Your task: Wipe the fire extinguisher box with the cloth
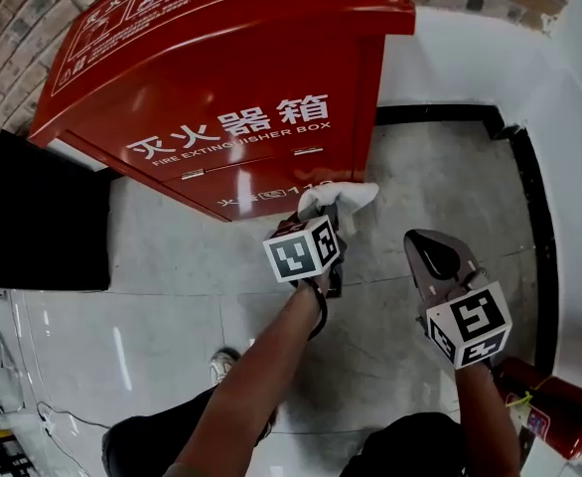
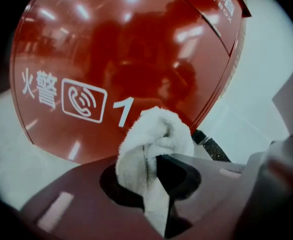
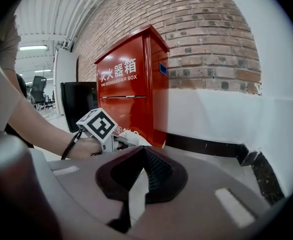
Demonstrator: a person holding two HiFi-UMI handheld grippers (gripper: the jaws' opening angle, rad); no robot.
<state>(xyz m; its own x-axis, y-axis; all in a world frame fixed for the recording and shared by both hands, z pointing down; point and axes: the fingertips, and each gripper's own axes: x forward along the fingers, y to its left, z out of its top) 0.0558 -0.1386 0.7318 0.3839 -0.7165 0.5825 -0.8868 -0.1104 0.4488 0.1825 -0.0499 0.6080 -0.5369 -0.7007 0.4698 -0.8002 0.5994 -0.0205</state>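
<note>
Cloth (image 2: pixel 154 134) ×1: clamped in left tool (image 2: pixel 159 181) | right tool (image 3: pixel 134 184): closed, empty | fire extinguisher box (image 1: pixel 241 87) ×1

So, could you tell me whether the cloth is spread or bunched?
Bunched: the cloth is a wad pinched in the left gripper.

The fire extinguisher box (image 1: pixel 221 117) is set against the brick wall (image 3: pixel 206 39), with a flat panel (image 1: pixel 43 217) placed to its left. The cloth (image 2: pixel 154 144) is clamped in the left gripper (image 2: pixel 156 184), just before the box's lower front; contact cannot be told. The right gripper (image 1: pixel 432 251), closed and empty, is held to the right, over the floor (image 1: pixel 172 336). A fire extinguisher (image 1: pixel 554 415) is laid on the floor by the side wall, at the person's right.
</note>
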